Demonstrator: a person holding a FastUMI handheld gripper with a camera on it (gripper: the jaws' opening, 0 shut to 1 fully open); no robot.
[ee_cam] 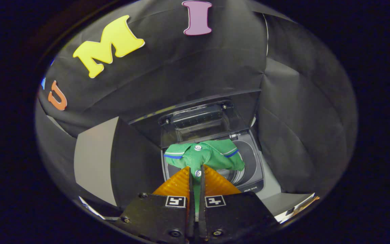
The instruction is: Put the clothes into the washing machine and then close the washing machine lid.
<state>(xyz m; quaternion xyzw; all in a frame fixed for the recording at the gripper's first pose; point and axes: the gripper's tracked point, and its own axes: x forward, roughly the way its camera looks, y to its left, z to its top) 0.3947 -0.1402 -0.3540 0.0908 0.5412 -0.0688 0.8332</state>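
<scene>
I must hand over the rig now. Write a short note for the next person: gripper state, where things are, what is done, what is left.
Gripper: shut on the green polo shirt, both fingers pinching the cloth near its buttons.
Shirt: hanging from the fingers just above the open washing machine, over its drum; not yet inside.
Lid: raised, standing open behind the shirt.
Done: shirt picked up and brought to the machine.
Left: lower the shirt into the drum, release it, then close the lid.

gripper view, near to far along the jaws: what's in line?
Gripper, jaws pinched on the green shirt → washing machine drum opening beneath and just beyond the shirt → raised washing machine lid → black cloth wall.
</scene>
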